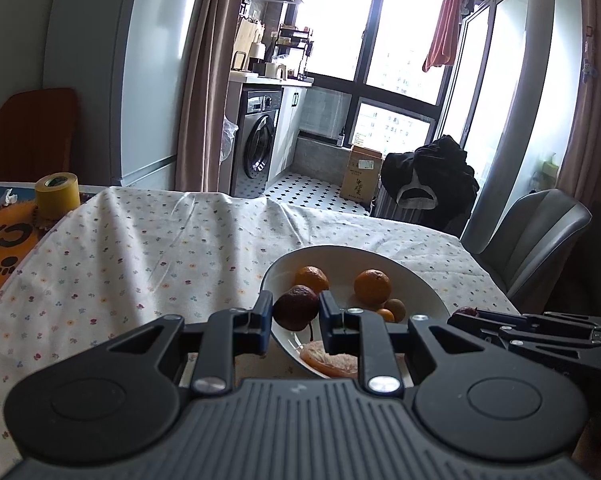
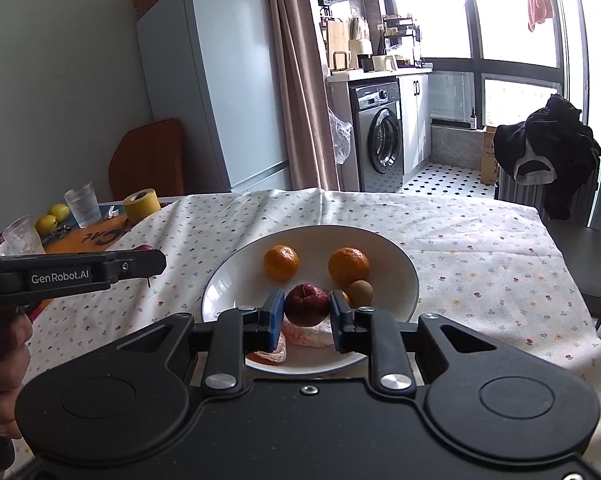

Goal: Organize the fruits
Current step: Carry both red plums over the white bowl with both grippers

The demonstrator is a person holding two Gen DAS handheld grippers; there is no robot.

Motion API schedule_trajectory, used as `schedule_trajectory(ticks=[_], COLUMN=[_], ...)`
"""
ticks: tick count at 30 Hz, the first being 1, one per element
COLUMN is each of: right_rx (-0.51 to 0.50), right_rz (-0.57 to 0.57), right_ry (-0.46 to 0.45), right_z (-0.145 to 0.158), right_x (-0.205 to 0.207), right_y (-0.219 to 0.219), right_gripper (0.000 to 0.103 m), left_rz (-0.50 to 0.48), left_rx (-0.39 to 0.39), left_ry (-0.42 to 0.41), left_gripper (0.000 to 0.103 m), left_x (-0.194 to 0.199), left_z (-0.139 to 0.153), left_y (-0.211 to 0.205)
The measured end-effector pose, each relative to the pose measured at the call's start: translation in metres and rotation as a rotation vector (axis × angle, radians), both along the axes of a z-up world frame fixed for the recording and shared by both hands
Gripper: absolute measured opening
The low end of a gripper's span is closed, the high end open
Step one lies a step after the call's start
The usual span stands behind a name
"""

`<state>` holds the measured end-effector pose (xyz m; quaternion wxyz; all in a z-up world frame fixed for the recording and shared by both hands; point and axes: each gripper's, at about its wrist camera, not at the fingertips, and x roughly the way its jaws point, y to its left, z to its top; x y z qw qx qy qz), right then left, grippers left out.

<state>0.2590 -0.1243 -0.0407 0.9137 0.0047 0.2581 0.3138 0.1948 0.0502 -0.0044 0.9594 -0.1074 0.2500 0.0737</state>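
A white plate (image 2: 380, 242) on the flowered tablecloth holds two oranges (image 2: 281, 262) (image 2: 348, 267), a small brown fruit (image 2: 360, 293) and pale peeled citrus pieces (image 2: 308, 334). My right gripper (image 2: 306, 296) is shut on a dark red apple (image 2: 306, 306) just above the plate's near side. My left gripper (image 1: 295, 298) is shut on a second, wrinkled dark red apple (image 1: 294, 312) over the plate's (image 1: 340, 249) left rim. In the right wrist view the left gripper (image 2: 156, 260) hangs left of the plate, with a hand on its handle.
A yellow tape roll (image 2: 141, 200), two glasses (image 2: 82, 204) (image 2: 22, 236) and yellow-green fruits (image 2: 52, 218) stand on an orange mat at the far left. A grey chair (image 1: 532, 232) stands at the table's right edge. Bare cloth lies beyond the plate.
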Motion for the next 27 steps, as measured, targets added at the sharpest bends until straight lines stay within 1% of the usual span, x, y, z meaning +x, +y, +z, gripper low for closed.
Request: schedule_trajectory(ticks=[5, 16, 22, 27], right_rx=[-0.002, 0.001, 0.004, 0.009], right_rz=[0.005, 0.003, 0.003, 0.001], right_ry=[0.018, 0.064, 0.080, 0.094], right_z=[-0.006, -0.026, -0.033, -0.039], right_x=[0.013, 0.041, 0.048, 0.050], right_y=[0.005, 0.013, 0.017, 0.017], right_gripper=[0.023, 0.023, 0.023, 0.023], left_rz=[-0.006, -0.022, -0.018, 0.009], left_rx=[-0.004, -0.019, -0.029, -0.026], left_ry=[0.022, 0.093, 0.109, 0.105], left_gripper=[0.023, 0.023, 0.023, 0.026], left_x=[0.015, 0.051, 0.060, 0.059], left_z=[-0.007, -0.032, -0.043, -0.040], left_y=[0.002, 0.007, 0.011, 0.018])
